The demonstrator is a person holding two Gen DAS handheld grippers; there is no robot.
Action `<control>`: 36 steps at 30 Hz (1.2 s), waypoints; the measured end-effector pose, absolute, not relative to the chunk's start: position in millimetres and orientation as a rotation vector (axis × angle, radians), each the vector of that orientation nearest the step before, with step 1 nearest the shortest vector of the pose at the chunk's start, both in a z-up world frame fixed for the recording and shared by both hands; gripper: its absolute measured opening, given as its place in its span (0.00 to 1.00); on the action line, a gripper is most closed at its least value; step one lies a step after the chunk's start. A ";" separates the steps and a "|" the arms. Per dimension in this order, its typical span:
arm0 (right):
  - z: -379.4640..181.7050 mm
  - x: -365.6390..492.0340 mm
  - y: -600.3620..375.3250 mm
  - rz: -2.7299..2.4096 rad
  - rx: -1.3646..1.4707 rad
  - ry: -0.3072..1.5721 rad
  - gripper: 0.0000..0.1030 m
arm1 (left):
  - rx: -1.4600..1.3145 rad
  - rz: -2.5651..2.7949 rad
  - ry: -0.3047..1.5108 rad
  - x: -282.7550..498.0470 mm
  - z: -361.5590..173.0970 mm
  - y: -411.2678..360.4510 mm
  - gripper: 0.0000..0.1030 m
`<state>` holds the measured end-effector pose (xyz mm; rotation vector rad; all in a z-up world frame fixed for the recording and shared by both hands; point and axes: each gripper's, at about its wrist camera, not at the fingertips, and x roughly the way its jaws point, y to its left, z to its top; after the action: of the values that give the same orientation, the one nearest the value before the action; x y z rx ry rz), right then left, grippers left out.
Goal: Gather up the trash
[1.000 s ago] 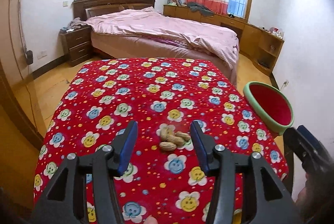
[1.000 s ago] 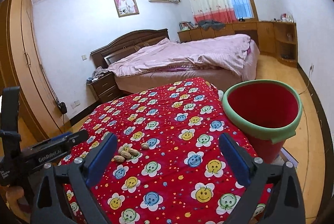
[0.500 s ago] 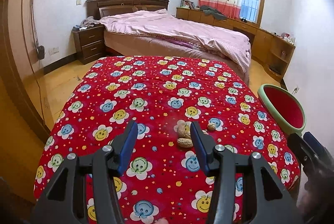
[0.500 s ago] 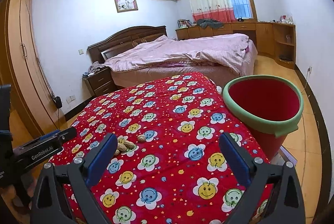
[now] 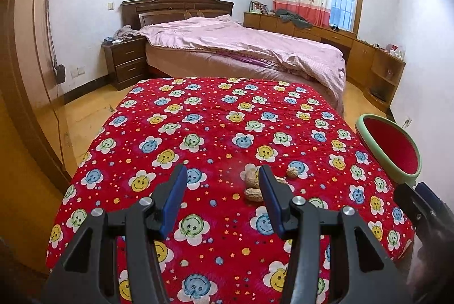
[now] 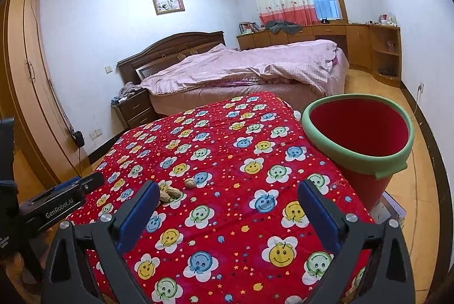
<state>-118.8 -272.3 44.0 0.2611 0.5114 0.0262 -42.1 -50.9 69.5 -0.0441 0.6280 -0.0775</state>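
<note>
Since a second ago your left gripper (image 5: 220,190) has drifted left: shells (image 5: 252,186) now sit behind its right finger, not centred. Jaws half open, empty. Right gripper (image 6: 227,207) wide, empty. Shells lie mid-table (image 5: 198,111), nearer the right edge; bin (image 6: 366,159) stands just off that edge for a short drop. Readable: "GenRobot.AI" on the left gripper body.

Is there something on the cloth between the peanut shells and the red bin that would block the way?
Nothing visible does. The peanut shells lie on the flowered cloth, and only bare cloth shows between them and the red bin, which stands beside the table's right edge. The open right gripper holds nothing.
</note>
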 end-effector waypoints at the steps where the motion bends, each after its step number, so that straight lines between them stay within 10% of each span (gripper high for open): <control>1: 43.8 -118.7 -272.4 0.026 0.260 0.512 0.97 | -0.044 -0.079 0.630 -42.0 69.5 -51.2 0.51; 36: 44.7 -121.1 -275.5 0.027 0.273 0.513 0.97 | -0.044 -0.064 0.634 -43.4 67.2 -49.5 0.51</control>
<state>-121.1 -275.5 44.7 0.2728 0.5130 0.0267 -43.4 -49.5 67.2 -0.0443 0.6336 -0.0641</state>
